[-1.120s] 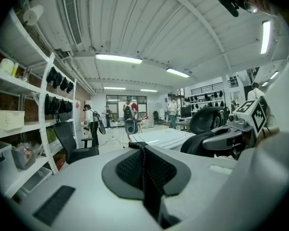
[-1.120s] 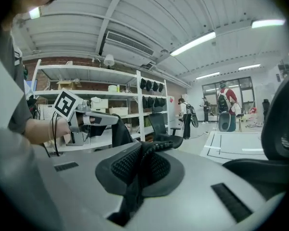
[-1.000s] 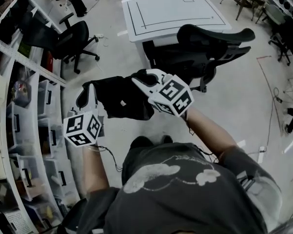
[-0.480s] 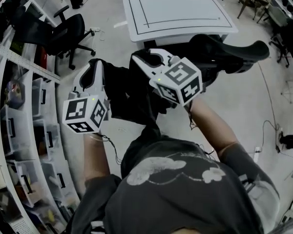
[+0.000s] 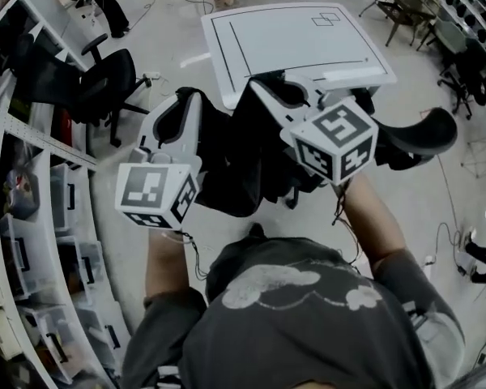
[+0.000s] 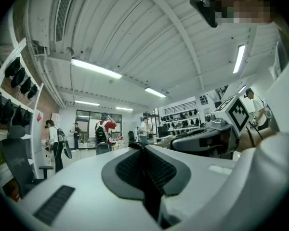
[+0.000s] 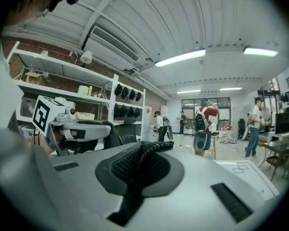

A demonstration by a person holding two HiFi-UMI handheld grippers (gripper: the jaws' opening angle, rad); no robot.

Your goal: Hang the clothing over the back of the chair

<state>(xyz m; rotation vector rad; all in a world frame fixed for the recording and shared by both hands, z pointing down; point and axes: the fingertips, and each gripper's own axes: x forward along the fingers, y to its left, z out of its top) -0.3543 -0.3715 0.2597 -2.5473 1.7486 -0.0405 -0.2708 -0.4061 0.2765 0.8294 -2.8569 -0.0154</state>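
A black piece of clothing [image 5: 239,173] is held in the air in front of the person's chest, bunched between two hand-held grippers. It is not yet laid over the chair [image 5: 425,132], a black office chair whose curved upper part shows to the right beyond the cloth, in front of a white table [image 5: 292,31]. The task is judged to be partly done. The garment is off the floor and near the chair, while draping it over the back and letting go are left.

At far left, storage shelves [image 5: 20,209] are lined with bins, and a second black chair [image 5: 105,79] stands near them.

Next comes the left gripper [image 5: 188,100], carried on a forearm raised from the lower left and pointed roughly level, away from the body. In the left gripper view its jaws are pressed together, with a dark fold of the cloth pinched between the pads and trailing down.

The clothing hangs between and below both tools, touching each.

To its right, the right gripper [image 5: 259,87] is held on a forearm reaching up from the lower right and is tipped slightly downward. In the right gripper view its jaws are likewise closed tight on a thin dark strip of the same fabric.

The chair's back is mostly hidden by the cloth and the right gripper, so how close the garment hangs to it cannot be told.
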